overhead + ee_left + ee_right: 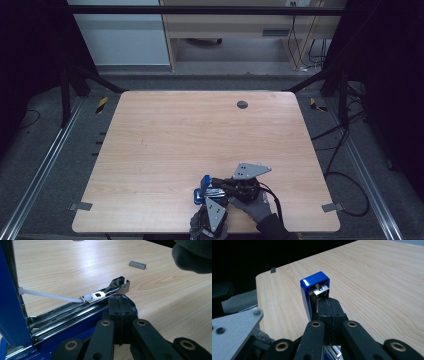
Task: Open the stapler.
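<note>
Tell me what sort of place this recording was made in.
Most likely a lab or workshop recording station, not a home. A bare wooden table stands inside a black metal frame with floor rails, loose cables trail over grey carpet, and hazard tape marks the floor.

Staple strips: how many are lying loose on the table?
1. A single staple strip lies on the bare wood of the table, beyond the open blue stapler. More may be hidden inside the stapler's tray.
</note>
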